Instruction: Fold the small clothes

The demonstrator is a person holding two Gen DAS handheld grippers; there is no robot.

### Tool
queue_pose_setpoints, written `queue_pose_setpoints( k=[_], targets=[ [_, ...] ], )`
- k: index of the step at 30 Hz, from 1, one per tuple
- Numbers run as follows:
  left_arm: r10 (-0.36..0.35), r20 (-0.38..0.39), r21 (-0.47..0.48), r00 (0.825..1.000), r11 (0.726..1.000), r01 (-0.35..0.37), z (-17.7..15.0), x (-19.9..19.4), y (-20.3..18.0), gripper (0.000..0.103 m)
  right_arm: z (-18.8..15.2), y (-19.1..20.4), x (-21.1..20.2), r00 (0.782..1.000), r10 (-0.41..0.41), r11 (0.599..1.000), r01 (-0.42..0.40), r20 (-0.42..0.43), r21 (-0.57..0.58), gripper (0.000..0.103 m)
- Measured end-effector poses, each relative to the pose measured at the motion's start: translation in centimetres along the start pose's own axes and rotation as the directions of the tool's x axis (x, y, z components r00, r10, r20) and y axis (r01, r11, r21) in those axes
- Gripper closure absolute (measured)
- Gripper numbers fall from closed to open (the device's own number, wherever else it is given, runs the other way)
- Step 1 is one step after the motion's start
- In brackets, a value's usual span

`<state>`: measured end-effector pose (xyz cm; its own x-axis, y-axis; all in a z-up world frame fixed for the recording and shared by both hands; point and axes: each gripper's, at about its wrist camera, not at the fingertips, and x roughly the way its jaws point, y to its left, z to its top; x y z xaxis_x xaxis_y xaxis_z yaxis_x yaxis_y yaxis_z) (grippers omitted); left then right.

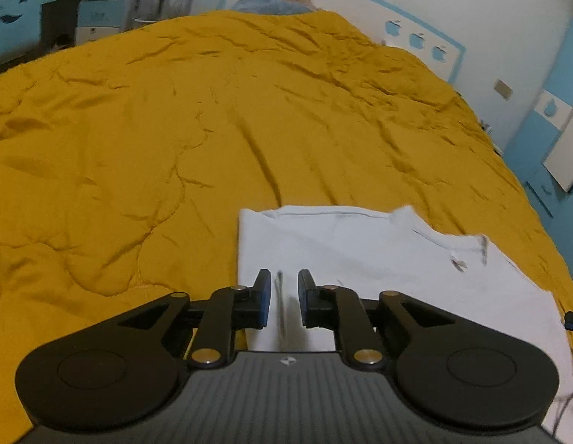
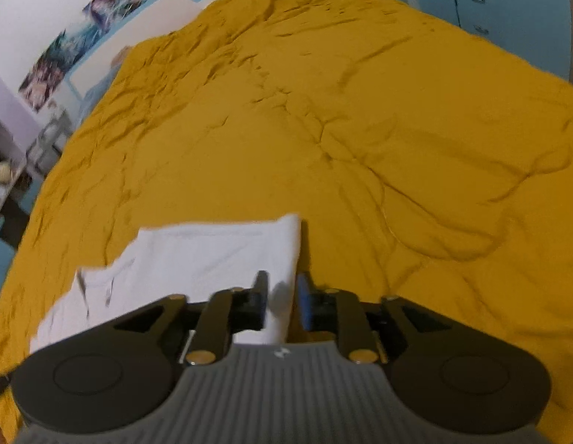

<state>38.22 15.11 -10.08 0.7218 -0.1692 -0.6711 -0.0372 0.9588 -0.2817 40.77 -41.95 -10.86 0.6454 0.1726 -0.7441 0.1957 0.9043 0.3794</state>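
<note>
A white garment is lying partly folded on a mustard-yellow quilted bedspread, near the bed's closest edge, its left side doubled over into a straight crease and its neckline showing toward the right in the left wrist view. The left gripper is hovering over the garment's left portion, its black fingers standing slightly apart with white cloth visible in the gap — no fabric is being pinched. The right gripper is sitting at the garment's right edge, its jaws likewise a little apart; the folded border is lying between them, though the pads are not pressing on it. Beyond the rumpled bedspread, a white headboard trimmed in blue is rising against the wall, blue apple shapes are decorating the panel beside it, and blue drawers are standing at the far corner.
</note>
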Motion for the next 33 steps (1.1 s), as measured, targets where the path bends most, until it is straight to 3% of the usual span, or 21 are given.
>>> queue_pose_setpoints(
  k=[7,11,13,15,17,18,19,20,23,26,29,33],
  targets=[
    [0.000,-0.071,0.132,0.997,0.991,0.010,-2.4,-2.3,-1.8,0.087,-6.1,2.0,-6.1,0.994,-0.026,0.975,0.003,-0.101,-0.220,0.080],
    [0.036,-0.095,0.156,0.995,0.988,-0.021,-4.0,-2.6,-1.8,0.087,-10.8,3.9,-8.0,0.991,-0.096,0.898,0.045,-0.093,-0.438,0.075],
    [0.035,-0.100,0.148,0.994,0.989,-0.020,-4.5,-2.9,-1.5,0.087,-12.2,4.4,-7.9,0.989,-0.133,0.849,0.079,-0.065,-0.522,0.063],
    [0.044,-0.104,0.154,0.994,0.988,-0.028,-5.0,-3.2,-1.4,0.087,-12.8,4.7,-7.2,0.985,-0.171,0.799,0.123,-0.026,-0.589,0.064],
    [0.051,-0.123,0.149,0.991,0.988,-0.032,-5.4,-3.3,-1.3,0.087,-12.8,4.6,-6.8,0.984,-0.179,0.785,0.136,-0.012,-0.604,0.074],
    [0.065,-0.135,0.145,0.989,0.988,-0.045,-5.6,-3.2,-1.1,0.088,-12.6,4.3,-6.8,0.984,-0.177,0.795,0.134,-0.014,-0.592,0.099],
    [0.072,-0.138,0.142,0.988,0.989,-0.052,-5.8,-3.1,-0.9,0.093,-12.3,3.9,-7.1,0.986,-0.165,0.813,0.127,-0.015,-0.568,0.101],
    [0.074,-0.141,0.140,0.987,0.989,-0.054,-6.0,-3.1,-0.8,0.098,-11.9,3.5,-7.6,0.988,-0.152,0.832,0.124,-0.008,-0.541,0.102],
    [0.103,-0.140,0.151,0.985,0.985,-0.081,-6.3,-3.0,-0.7,0.101,-11.0,2.4,-8.9,0.989,-0.145,0.863,0.138,0.024,-0.486,0.103],
    [0.107,-0.149,0.145,0.983,0.986,-0.085,-6.4,-2.8,-0.5,0.101,-10.5,-0.2,-8.3,0.993,-0.112,0.933,0.091,-0.042,-0.349,0.103],
    [0.107,-0.151,0.127,0.983,0.988,-0.088,-6.4,-2.8,-0.3,0.101,-10.9,-2.4,-7.4,0.993,-0.082,0.975,0.062,-0.084,-0.214,0.103],
    [0.109,-0.152,0.137,0.982,0.987,-0.089,-6.1,-3.0,-0.5,0.101,-10.7,-1.6,-8.3,0.993,-0.078,0.971,0.057,-0.083,-0.232,0.103]
  ],
)
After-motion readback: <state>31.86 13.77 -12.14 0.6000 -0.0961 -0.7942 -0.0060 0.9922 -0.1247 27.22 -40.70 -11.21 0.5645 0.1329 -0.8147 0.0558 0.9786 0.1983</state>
